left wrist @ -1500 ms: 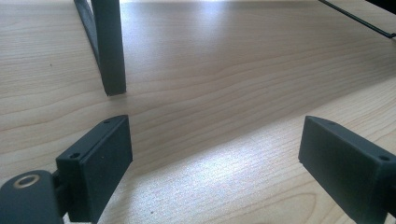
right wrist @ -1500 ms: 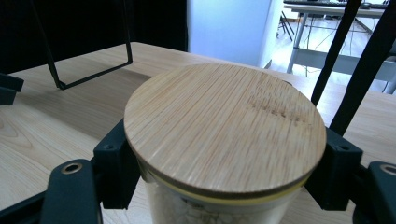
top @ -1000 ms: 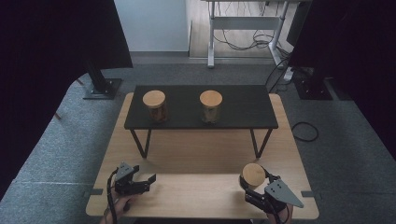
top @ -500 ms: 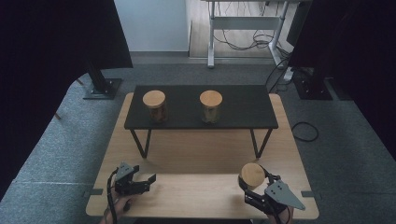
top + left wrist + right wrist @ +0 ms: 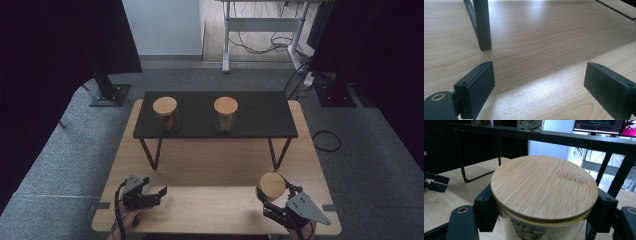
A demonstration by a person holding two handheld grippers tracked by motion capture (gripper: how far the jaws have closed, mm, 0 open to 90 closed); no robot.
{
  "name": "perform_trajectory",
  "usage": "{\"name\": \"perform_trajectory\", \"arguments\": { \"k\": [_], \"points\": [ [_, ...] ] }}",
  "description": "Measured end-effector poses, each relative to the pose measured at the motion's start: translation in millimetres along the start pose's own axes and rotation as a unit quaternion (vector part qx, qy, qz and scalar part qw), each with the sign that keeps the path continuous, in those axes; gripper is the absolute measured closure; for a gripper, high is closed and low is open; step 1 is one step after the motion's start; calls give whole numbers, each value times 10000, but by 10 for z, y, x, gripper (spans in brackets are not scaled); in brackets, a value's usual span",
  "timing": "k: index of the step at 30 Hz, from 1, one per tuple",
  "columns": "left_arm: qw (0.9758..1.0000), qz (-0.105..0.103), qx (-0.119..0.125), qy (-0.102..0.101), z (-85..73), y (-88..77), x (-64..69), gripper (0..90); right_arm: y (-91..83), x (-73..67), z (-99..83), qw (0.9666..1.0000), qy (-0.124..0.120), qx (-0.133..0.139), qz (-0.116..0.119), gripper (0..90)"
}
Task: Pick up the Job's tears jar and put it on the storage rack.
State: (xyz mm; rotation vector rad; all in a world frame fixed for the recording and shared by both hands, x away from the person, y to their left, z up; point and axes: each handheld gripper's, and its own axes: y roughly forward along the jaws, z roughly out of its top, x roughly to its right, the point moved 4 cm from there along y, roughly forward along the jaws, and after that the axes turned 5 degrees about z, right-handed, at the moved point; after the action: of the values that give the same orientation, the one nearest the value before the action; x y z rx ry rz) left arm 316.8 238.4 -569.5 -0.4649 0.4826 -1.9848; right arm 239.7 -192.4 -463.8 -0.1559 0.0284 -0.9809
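At the near edge of the worktop (image 5: pixel 210 165), the right hand-held gripper (image 5: pixel 276 196) clamps a wooden-lidded jar (image 5: pixel 272 186). The left hand-held gripper (image 5: pixel 150 196) rests wide open, holding nothing. Farther off, two jars (image 5: pixel 165 113) (image 5: pixel 226 113) stand on a black shelf (image 5: pixel 260 117).

Your workspace: a pale wood worktop on grey carpet, dark drapes either side.

You face a light wooden worktop (image 5: pixel 210 165) standing on grey carpet (image 5: pixel 350 165). A low black shelf (image 5: pixel 260 112) on thin metal legs stands across its far half. Black curtains (image 5: pixel 55 55) hang at your left and right, with a black stand base (image 5: pixel 110 94) at the foot of the left one. Straight ahead you see a pale wall panel (image 5: pixel 162 25), and beside it a wood floor with a white desk frame (image 5: pixel 262 25) and loose cables (image 5: pixel 270 42). A black cable loop (image 5: pixel 326 141) lies on the carpet at your right.
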Motion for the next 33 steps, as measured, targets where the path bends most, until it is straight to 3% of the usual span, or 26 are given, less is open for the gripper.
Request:
{"name": "perform_trajectory", "arguments": {
  "k": [33],
  "points": [
    [10000,10,2,4,0,0,1,90,-37,20,168,9998,-38,215,-29,249]
  ]
}}
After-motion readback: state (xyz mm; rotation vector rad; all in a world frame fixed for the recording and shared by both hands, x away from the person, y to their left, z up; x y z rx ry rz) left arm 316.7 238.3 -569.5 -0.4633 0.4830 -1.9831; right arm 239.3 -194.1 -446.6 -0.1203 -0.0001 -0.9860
